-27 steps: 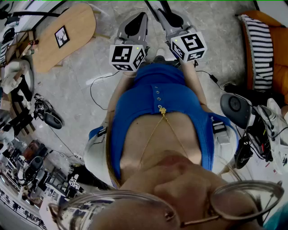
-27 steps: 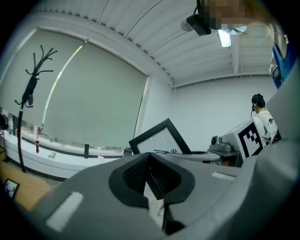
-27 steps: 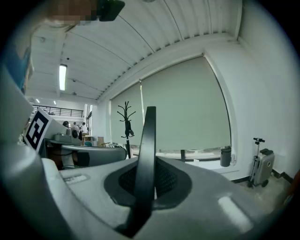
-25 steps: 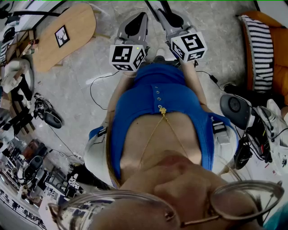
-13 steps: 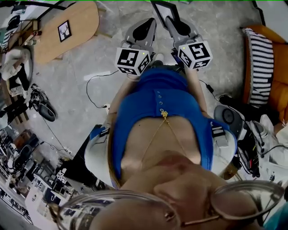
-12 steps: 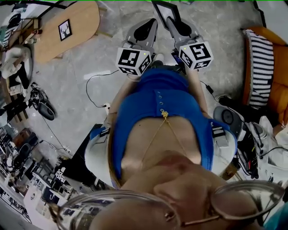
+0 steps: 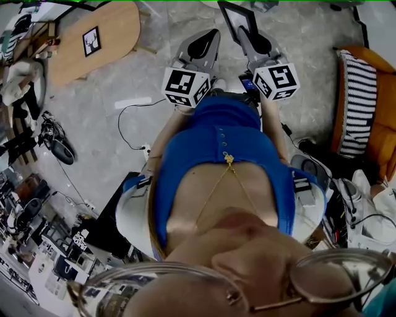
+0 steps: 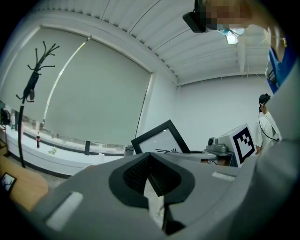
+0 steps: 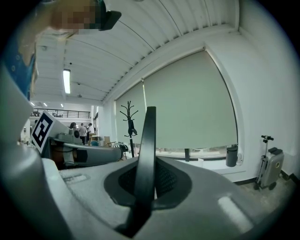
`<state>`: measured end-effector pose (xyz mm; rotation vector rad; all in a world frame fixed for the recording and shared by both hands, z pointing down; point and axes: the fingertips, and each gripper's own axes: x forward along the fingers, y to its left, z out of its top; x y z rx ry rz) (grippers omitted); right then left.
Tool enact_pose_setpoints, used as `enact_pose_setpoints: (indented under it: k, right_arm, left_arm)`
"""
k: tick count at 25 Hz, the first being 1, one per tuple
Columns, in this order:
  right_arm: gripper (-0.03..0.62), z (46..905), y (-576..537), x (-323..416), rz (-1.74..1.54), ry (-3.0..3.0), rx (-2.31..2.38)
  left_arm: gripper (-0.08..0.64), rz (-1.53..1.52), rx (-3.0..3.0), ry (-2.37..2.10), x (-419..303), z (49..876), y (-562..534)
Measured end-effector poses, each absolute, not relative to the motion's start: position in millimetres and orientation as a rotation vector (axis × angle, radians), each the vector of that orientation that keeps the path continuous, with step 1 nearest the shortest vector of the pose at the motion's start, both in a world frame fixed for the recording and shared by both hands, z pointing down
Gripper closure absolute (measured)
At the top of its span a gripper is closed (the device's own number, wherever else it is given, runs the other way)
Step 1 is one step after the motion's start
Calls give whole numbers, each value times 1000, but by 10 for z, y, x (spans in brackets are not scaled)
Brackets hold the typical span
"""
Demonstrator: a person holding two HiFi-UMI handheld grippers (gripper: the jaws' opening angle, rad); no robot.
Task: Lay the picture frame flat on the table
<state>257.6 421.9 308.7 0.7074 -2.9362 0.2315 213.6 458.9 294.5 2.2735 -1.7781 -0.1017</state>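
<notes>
Right claw (image 9: 146, 183) clamps the picture frame (image 7: 237, 18) by its edge, well apart from the wooden tabletop (image 7: 114, 28). Left claw (image 8: 149, 162) is closed and empty. Bring the frame over the tabletop, touch one edge down, then tip it gently.

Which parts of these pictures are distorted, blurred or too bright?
Head view: fisheye bending; the glasses at the bottom are out of focus. Left gripper view: dark rounded corners. Right gripper view: the ceiling lamp glares, the picture frame shows as a dark edge.
</notes>
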Motion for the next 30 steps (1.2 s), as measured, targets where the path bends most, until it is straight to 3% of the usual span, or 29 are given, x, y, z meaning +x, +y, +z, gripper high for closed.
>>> enact_pose_setpoints:
  k: [30]
  right_arm:
    - [581, 3203, 2620, 978, 187, -2885, 864]
  left_arm:
    - [560, -86, 2425, -1599, 510, 3064, 2807]
